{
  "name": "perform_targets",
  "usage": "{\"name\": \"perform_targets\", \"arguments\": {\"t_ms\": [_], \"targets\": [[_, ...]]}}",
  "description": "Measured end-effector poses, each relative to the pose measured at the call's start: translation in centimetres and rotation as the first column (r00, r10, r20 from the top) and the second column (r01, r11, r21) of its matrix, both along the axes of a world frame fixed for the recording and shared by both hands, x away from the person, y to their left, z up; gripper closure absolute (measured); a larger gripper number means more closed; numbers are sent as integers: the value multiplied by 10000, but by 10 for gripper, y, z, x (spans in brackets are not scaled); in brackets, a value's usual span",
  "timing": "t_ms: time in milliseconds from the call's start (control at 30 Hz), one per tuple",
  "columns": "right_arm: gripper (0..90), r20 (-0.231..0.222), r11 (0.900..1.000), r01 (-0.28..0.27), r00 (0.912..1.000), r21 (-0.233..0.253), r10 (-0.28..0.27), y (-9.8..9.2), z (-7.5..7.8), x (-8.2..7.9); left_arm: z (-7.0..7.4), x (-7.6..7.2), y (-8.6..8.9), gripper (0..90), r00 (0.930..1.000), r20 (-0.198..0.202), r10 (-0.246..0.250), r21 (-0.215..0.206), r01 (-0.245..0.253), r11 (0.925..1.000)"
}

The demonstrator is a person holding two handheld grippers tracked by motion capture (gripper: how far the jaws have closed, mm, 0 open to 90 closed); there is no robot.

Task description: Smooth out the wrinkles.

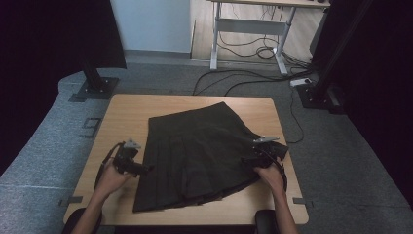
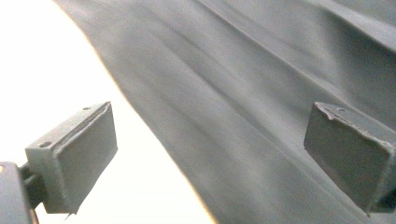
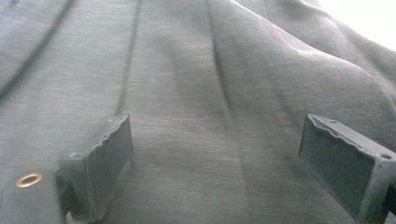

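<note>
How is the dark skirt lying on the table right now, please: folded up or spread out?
Spread out: the skirt lies flat across the table, pleats fanning toward the person.

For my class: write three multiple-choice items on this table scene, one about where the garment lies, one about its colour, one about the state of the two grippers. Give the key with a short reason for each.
1. Where does the skirt lie?
A. Spread flat on the wooden table
B. On the floor
C. Hung over a chair

2. What colour is the skirt?
A. White
B. Dark grey to black
C. Red

3. How do the left gripper and right gripper stand?
A. Both shut on cloth
B. One open, one shut
C. Both open

Key: 1 A, the high view shows it spread on the tabletop. 2 B, the pleated cloth is dark throughout. 3 C, each gripper view shows its jaws wide apart over cloth.
</note>
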State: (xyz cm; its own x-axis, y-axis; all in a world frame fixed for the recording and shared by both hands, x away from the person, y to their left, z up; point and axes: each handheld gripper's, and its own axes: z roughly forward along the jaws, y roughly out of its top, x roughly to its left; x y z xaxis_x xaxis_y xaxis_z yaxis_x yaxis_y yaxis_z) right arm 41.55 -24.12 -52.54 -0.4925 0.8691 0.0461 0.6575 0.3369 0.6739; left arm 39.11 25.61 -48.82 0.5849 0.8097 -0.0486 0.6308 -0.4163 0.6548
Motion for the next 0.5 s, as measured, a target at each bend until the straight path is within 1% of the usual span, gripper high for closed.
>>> {"name": "perform_targets", "arguments": {"t_ms": [100, 167, 200, 233, 267, 333, 367, 400, 467, 500], "targets": [[98, 52, 9999, -126, 9999, 74, 126, 3, 3, -3, 2, 30, 6, 52, 9970, 399, 656, 15, -657, 9978], [99, 76, 9998, -176, 9998, 138, 175, 5, 4, -5, 0, 49, 5, 59, 9942, 450, 973, -57, -971, 9953], [99, 85, 9996, -205, 9998, 169, 203, 6, 5, -6, -4, 59, 3, 59, 9926, 470, 1121, 45, -1125, 9936], [100, 121, 9995, -270, 9996, 184, 268, 7, 6, -7, -6, 66, 1, 52, 9916, 507, 1188, 156, -1198, 9927], [100, 140, 9993, -331, 9994, 171, 329, 8, 6, -8, -11, 75, -3, 43, 9901, 512, 1308, 295, -1324, 9908], [101, 172, 9991, -398, 9991, 133, 396, 9, 7, -9, -18, 87, -6, 27, 9895, 419, 1385, 251, -1396, 9899], [101, 183, 9990, -427, 9989, 141, 425, 10, 8, -11, -22, 93, -7, 28, 9892, 329, 1430, 113, -1434, 9896], [101, 241, 9987, -470, 9986, 175, 466, 9, 9, -14, -28, 99, -8, 29, 9892, 245, 1443, 71, -1445, 9895], [101, 260, 9987, -468, 9986, 199, 463, 9, 9, -14, -37, 105, -11, 25, 9902, 126, 1390, 94, -1392, 9902], [101, 258, 9988, -443, 9987, 223, 437, 7, 9, -17, -44, 109, -12, 15, 9903, -16, 1388, 142, -1388, 9902]]}}
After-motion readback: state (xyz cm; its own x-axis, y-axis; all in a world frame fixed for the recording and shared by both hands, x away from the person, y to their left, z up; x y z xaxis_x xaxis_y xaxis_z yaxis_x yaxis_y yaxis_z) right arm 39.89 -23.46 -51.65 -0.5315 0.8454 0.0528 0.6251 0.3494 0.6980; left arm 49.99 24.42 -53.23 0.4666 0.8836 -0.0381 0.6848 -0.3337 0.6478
